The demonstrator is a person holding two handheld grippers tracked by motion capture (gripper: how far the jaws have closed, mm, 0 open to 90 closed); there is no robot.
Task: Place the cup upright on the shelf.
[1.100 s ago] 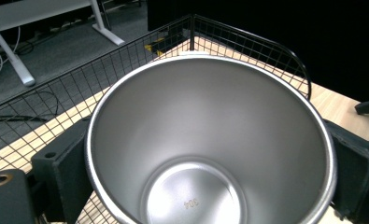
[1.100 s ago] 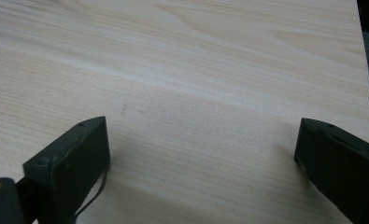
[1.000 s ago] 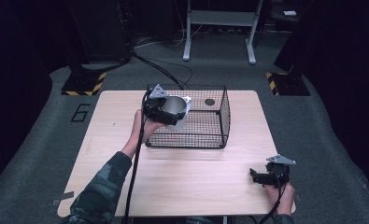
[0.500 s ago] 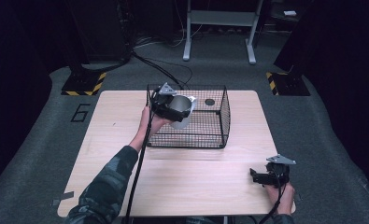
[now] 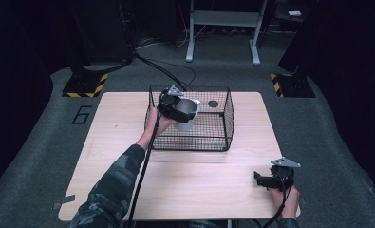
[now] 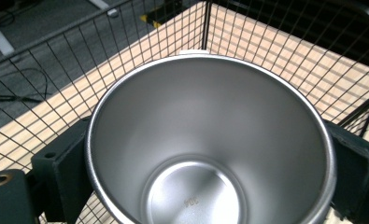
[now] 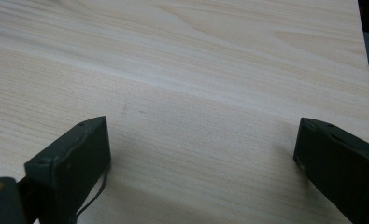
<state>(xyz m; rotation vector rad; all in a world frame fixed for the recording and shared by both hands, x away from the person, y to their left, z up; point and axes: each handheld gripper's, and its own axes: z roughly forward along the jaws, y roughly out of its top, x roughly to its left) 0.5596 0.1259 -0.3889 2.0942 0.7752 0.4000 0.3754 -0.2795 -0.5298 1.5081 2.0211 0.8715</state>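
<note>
A shiny steel cup [image 5: 189, 110] [image 6: 210, 149] is held inside the black wire basket [image 5: 223, 137], near its left wall. My left gripper [image 5: 179, 108] is shut on the cup, one jaw on each side of it, and the cup's open mouth faces the camera in the left gripper view. My right gripper [image 5: 266, 179] [image 7: 201, 154] rests low over the wooden table [image 5: 199, 190] near its front right corner, jaws wide apart with bare wood between them.
A small dark disc [image 5: 213, 103] lies on the table behind the basket. The basket's mesh walls [image 6: 275, 42] surround the cup closely. A metal stand [image 5: 223, 28] and cables [image 5: 161, 66] are on the floor beyond the table's far edge.
My left gripper has carried the cup rightward over the basket's left wall and deeper inside it. The right gripper has stayed where it was.
</note>
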